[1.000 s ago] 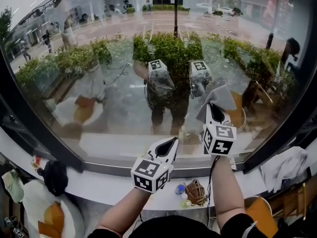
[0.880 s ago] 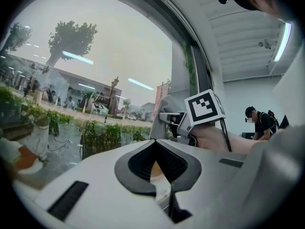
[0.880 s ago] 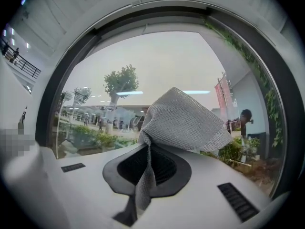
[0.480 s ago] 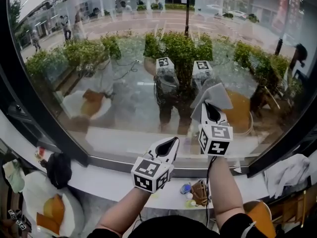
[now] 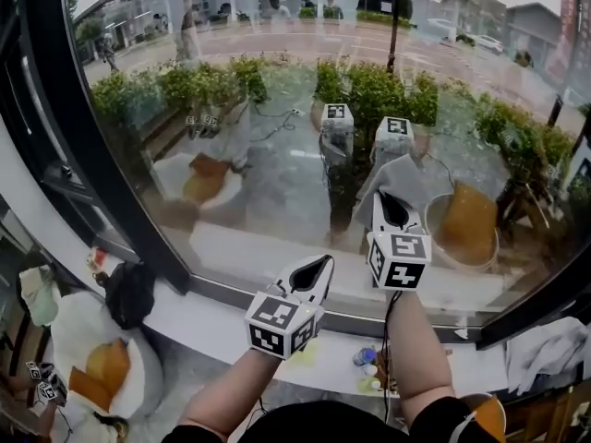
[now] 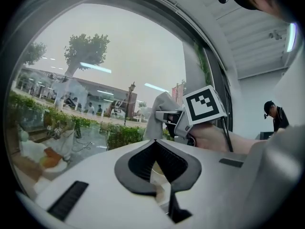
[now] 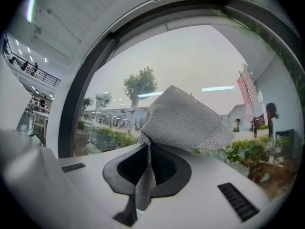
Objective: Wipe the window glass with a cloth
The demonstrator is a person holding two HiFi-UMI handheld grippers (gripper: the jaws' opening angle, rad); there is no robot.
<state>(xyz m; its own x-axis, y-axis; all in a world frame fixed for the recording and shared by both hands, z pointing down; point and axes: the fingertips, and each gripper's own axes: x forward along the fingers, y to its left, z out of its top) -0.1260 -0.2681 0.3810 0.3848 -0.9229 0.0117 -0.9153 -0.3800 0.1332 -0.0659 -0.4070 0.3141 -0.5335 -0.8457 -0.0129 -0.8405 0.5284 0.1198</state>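
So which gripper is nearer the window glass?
Right. The right gripper holds the cloth up at the window glass; the left gripper sits lower, back over the sill.

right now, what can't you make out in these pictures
- Head view: whether the cloth touches the window glass. The right tool covers the contact spot.
- Head view: the small items on the sill. They are too small to identify and sit partly behind the right forearm.
- Head view: the white fabric, cut off by the right edge.
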